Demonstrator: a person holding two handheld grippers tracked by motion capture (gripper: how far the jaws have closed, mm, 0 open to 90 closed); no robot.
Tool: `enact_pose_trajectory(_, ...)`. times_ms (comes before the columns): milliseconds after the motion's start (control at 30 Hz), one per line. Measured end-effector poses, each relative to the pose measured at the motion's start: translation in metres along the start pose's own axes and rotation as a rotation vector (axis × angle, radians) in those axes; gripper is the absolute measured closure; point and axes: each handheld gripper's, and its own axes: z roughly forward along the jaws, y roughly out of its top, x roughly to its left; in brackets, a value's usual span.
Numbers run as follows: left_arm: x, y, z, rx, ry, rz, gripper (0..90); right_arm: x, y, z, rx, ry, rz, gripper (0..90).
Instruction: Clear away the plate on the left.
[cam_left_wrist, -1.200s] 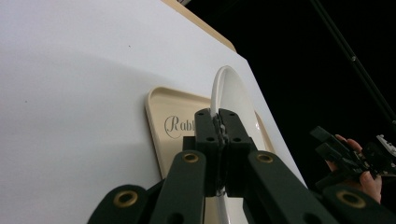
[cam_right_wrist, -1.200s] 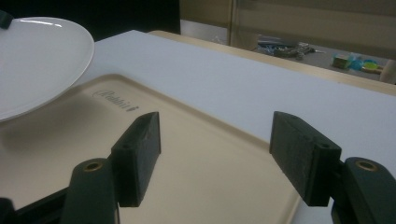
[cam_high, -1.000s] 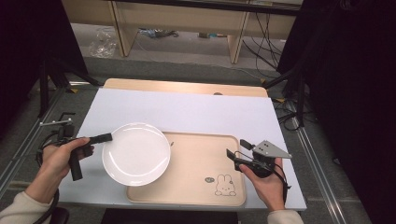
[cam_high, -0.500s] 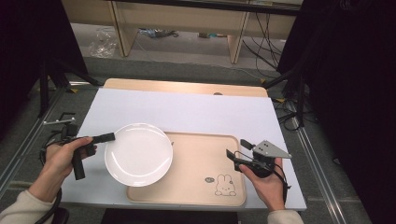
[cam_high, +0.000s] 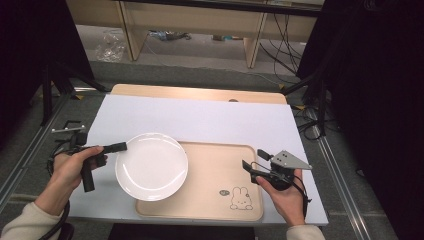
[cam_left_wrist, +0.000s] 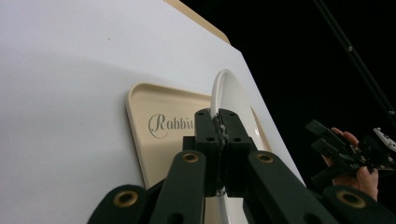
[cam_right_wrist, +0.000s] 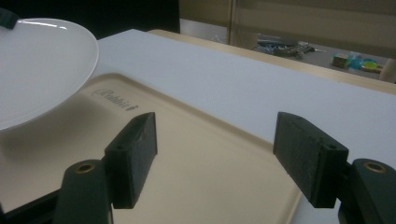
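A white plate (cam_high: 151, 166) hangs tilted above the left part of a beige tray (cam_high: 215, 170) that bears a rabbit drawing. My left gripper (cam_high: 122, 146) is shut on the plate's left rim. In the left gripper view the pads (cam_left_wrist: 219, 123) pinch the rim, and the plate (cam_left_wrist: 229, 93) shows edge-on over the tray (cam_left_wrist: 140, 107). My right gripper (cam_high: 252, 158) rests at the tray's right edge; its jaws have just been opening wider, with nothing between them. In the right gripper view, the right gripper (cam_right_wrist: 215, 140) frames bare tray (cam_right_wrist: 210, 177), with the plate (cam_right_wrist: 37, 65) at the left.
The tray lies on a white sheet (cam_high: 200, 120) over a wooden table (cam_high: 200, 93). Metal rails run along both sides. Beyond the table stand shelf legs and loose cables (cam_high: 285, 40) on the floor. The other hand's gripper (cam_left_wrist: 350, 154) shows far right in the left gripper view.
The plate and my left gripper have shifted slightly to the right, further over the tray. The right hand has stayed put.
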Motion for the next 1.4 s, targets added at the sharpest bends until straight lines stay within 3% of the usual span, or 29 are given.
enact_pose_trajectory(67, -0.001, 0.000, 0.001, 0.002, 0.001, -0.001, 87.4, -0.002, 0.000, 0.000, -0.015, -0.013, -0.024, 31.4)
enact_pose_trajectory(400, -0.003, 0.000, 0.006, 0.013, -0.004, 0.000, 87.5, -0.002, 0.000, 0.001, -0.018, -0.014, -0.039, 31.3)
enact_pose_trajectory(433, -0.003, 0.000, 0.007, 0.011, -0.007, -0.001, 87.5, -0.001, 0.000, 0.000, -0.004, -0.006, -0.019, 31.3)
enact_pose_trajectory(733, -0.007, 0.000, 0.013, 0.020, -0.015, -0.003, 87.5, 0.000, 0.000, 0.000, 0.000, -0.003, -0.006, 31.4)
enact_pose_trajectory(800, -0.007, 0.000, 0.014, 0.023, -0.015, -0.002, 87.5, -0.002, 0.000, 0.000, -0.017, -0.015, -0.038, 31.3)
enact_pose_trajectory(1400, -0.011, 0.001, 0.023, 0.032, -0.028, 0.005, 87.5, -0.001, 0.000, 0.000, -0.009, -0.009, -0.019, 31.4)
